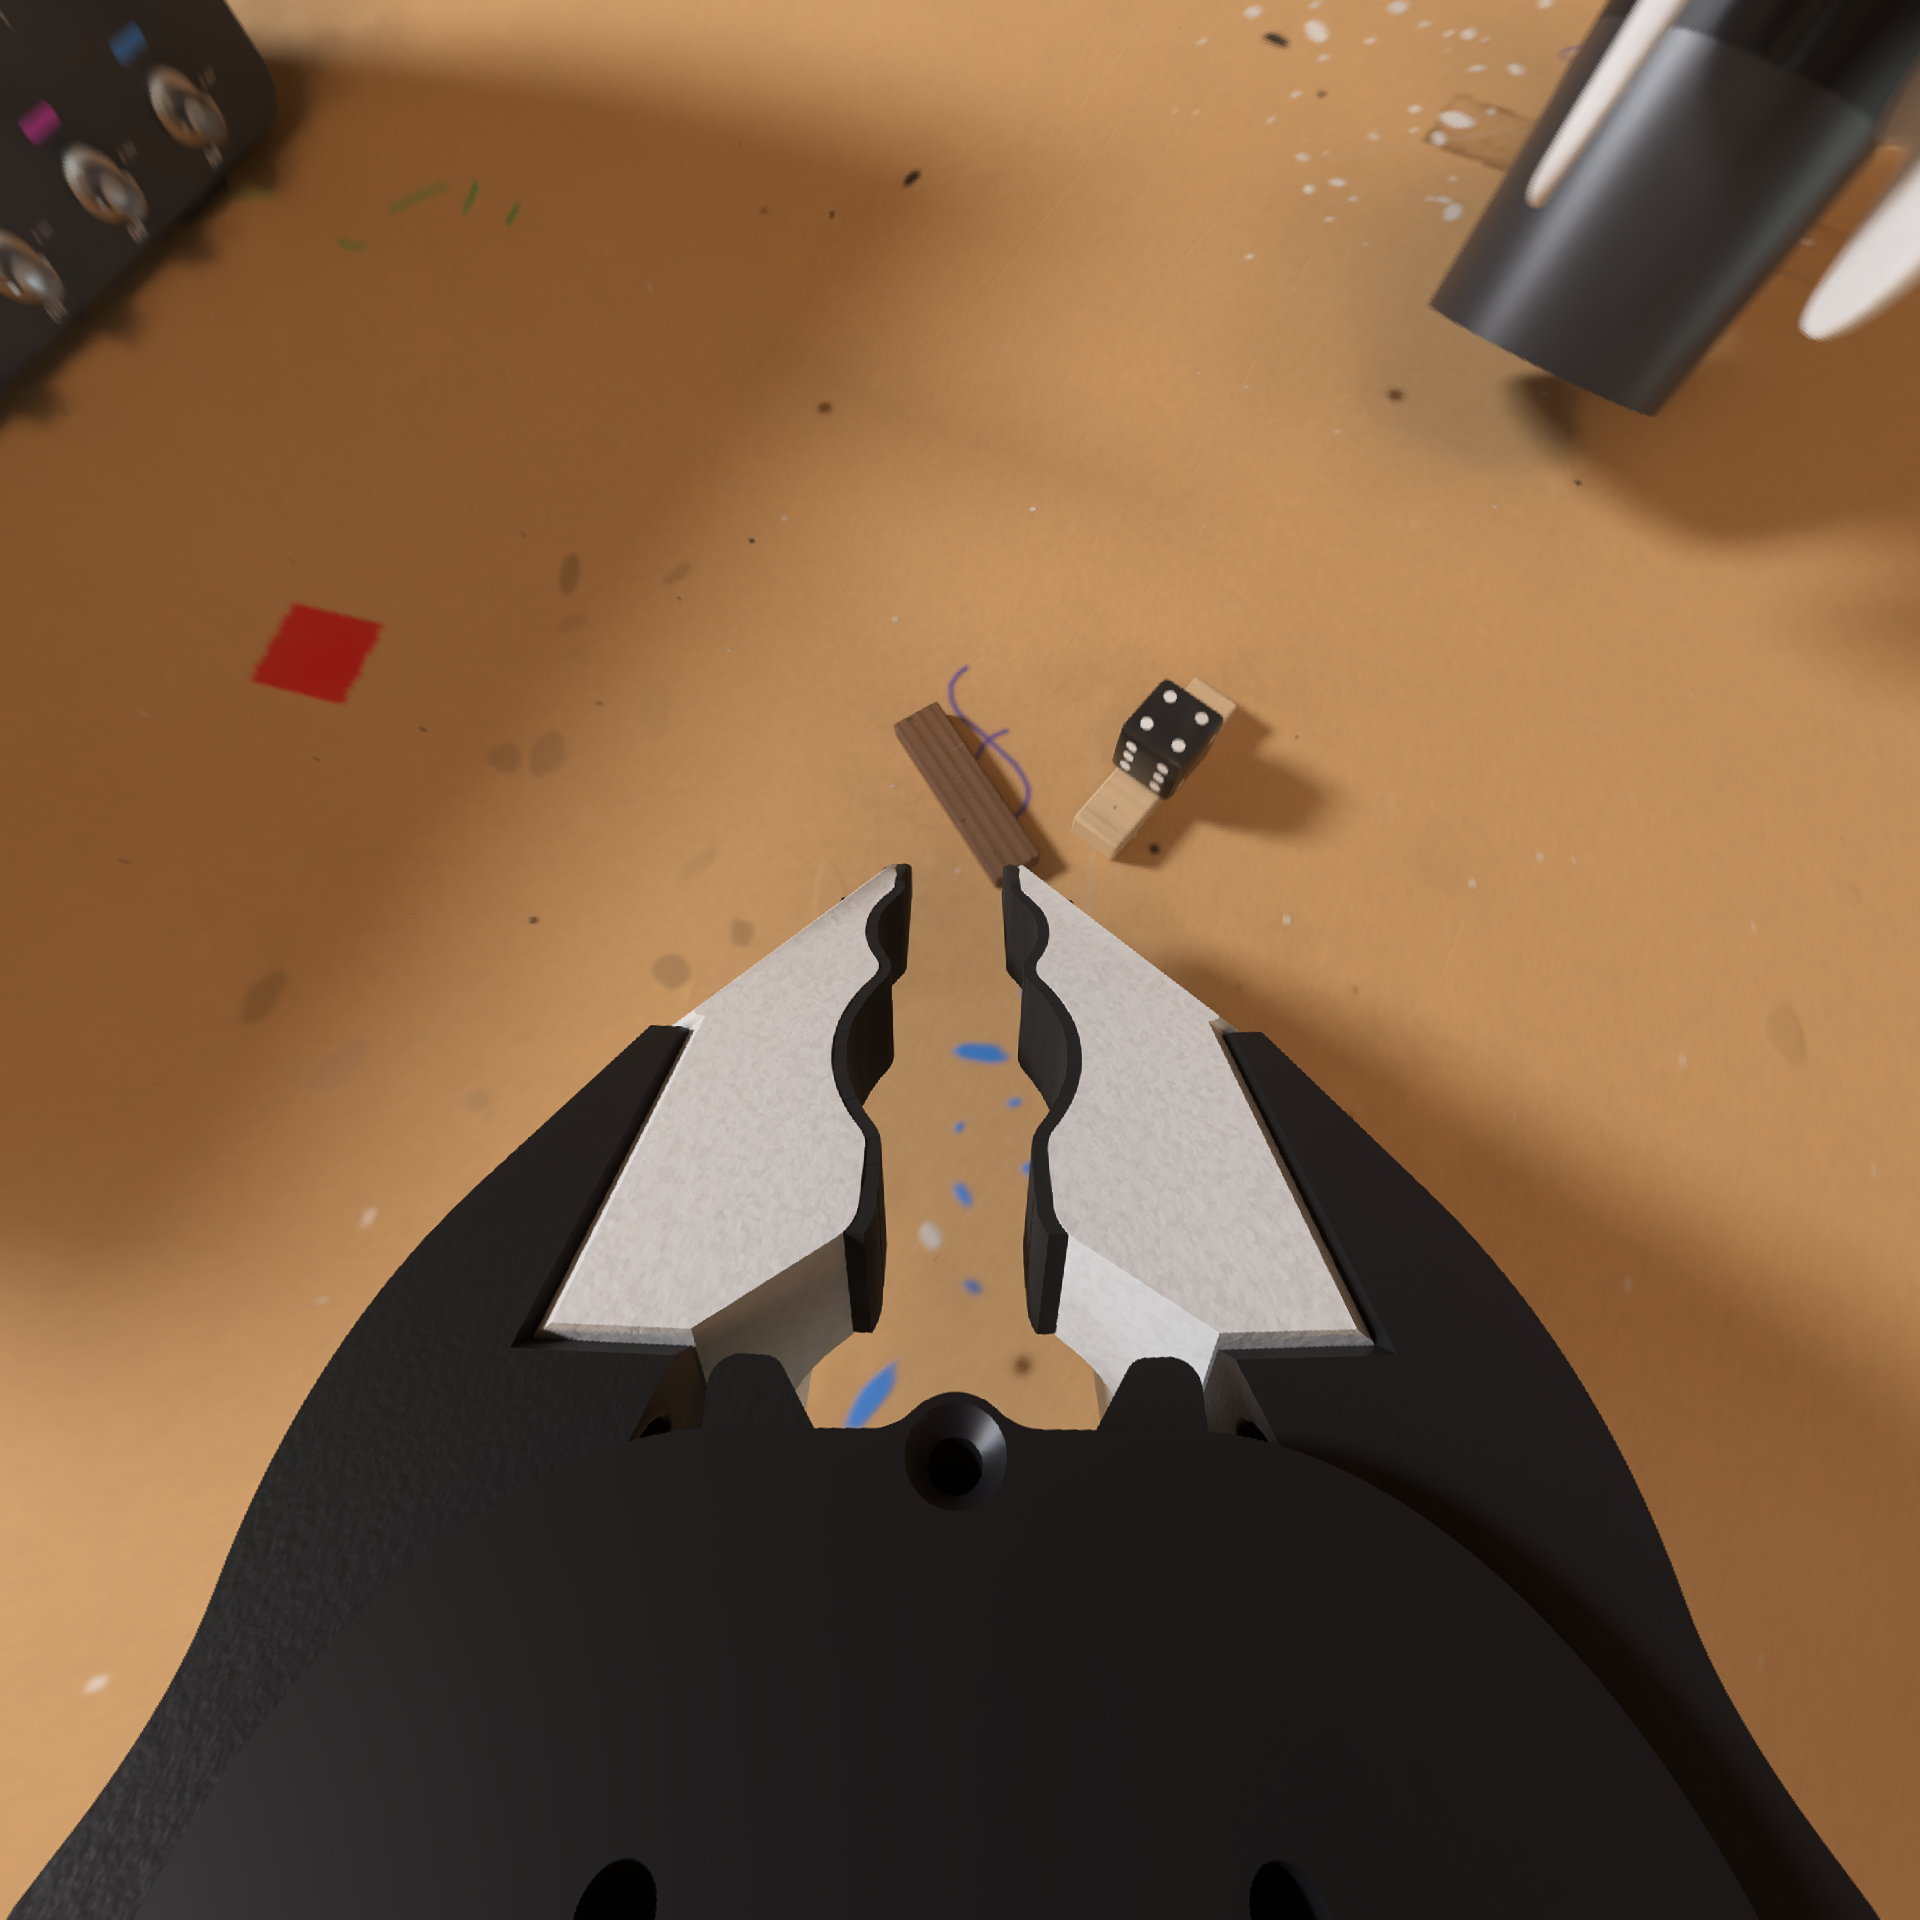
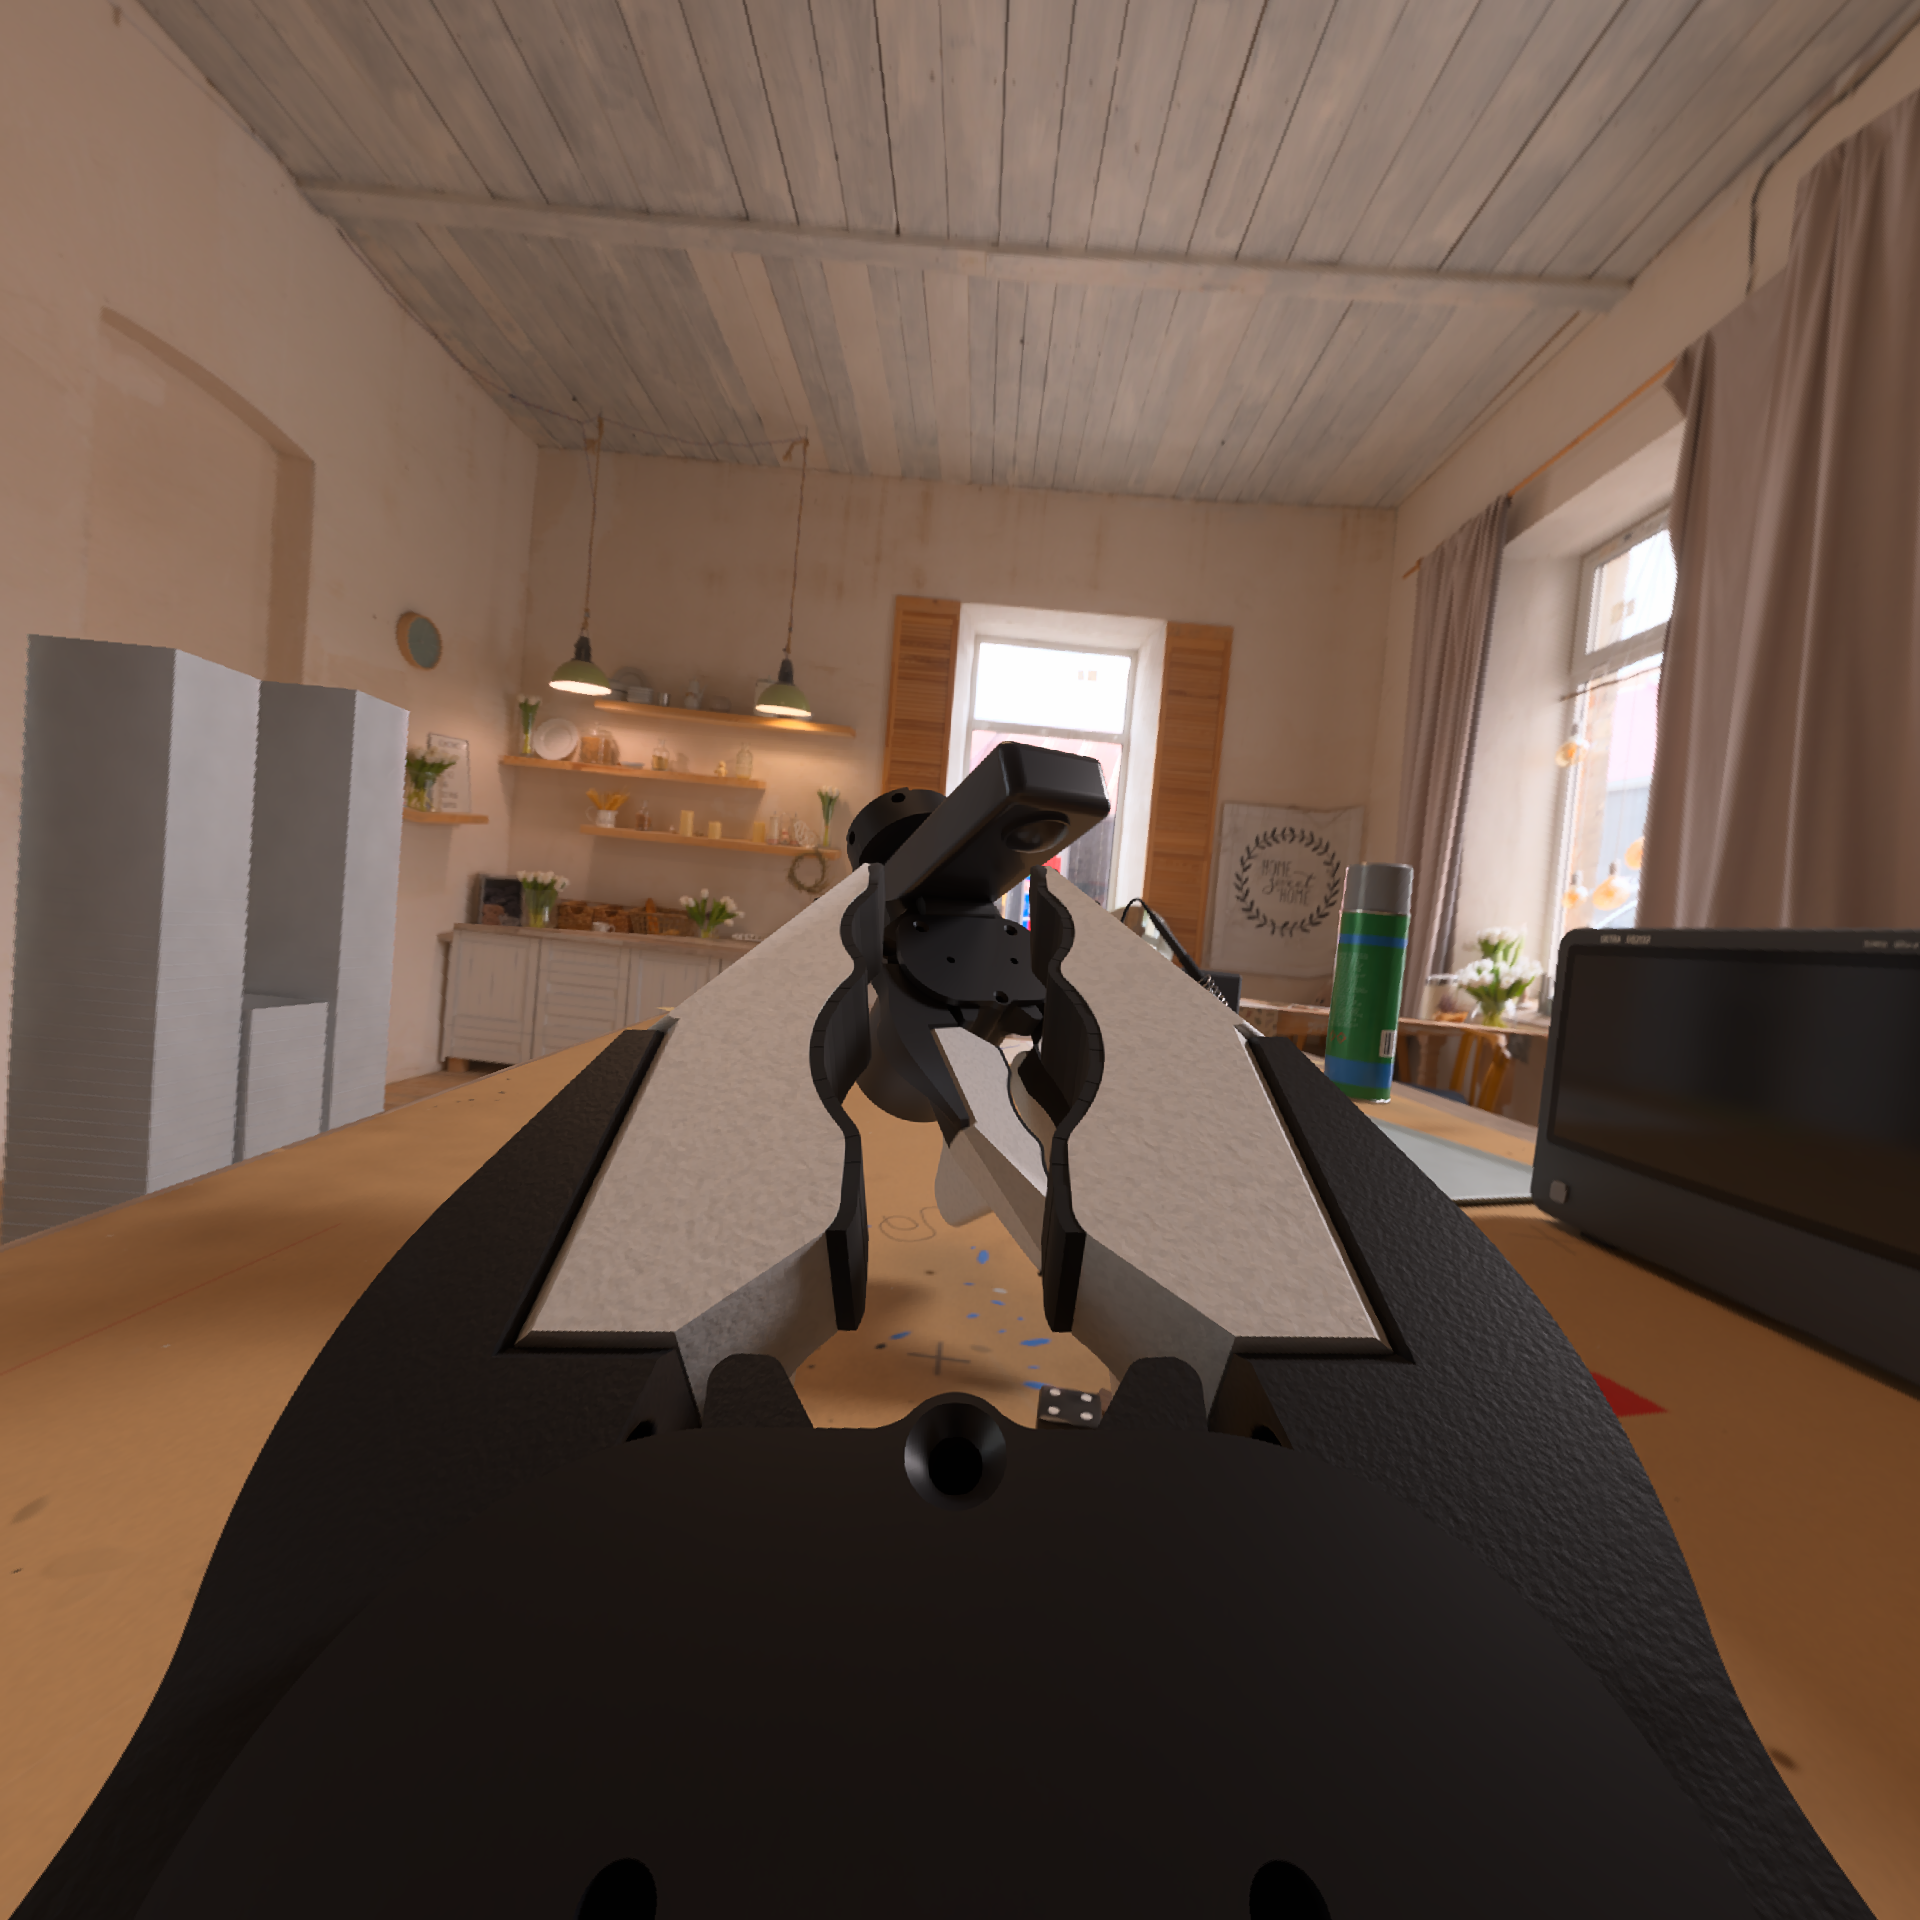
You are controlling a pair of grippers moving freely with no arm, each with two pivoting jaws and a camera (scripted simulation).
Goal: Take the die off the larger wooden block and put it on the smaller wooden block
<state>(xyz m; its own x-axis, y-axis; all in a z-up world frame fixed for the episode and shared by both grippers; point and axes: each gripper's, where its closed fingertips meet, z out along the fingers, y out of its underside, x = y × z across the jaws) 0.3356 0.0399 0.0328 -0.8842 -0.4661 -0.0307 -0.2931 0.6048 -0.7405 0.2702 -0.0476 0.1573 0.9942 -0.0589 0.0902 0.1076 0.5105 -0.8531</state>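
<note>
In the left wrist view a black die with white pips (image 1: pixel 1169 736) sits on the far end of a light wooden block (image 1: pixel 1114 812) lying on the brown table. A dark brown ribbed wooden block (image 1: pixel 964 792) lies just left of it, apart from it. My left gripper (image 1: pixel 958 875) is open and empty, its right fingertip just short of the brown block's near end. My right gripper (image 2: pixel 956 878) is open and empty, held level above the table; it also shows in the left wrist view (image 1: pixel 1662 208). The die (image 2: pixel 1070 1408) shows low between its fingers.
A black box with metal knobs (image 1: pixel 104 156) lies at the far left and a red square mark (image 1: pixel 317 652) is on the table. The right wrist view shows a green spray can (image 2: pixel 1371 987), a black monitor (image 2: pixel 1745 1101), tall white blocks (image 2: pixel 156 914) and the left gripper (image 2: pixel 977 935) ahead.
</note>
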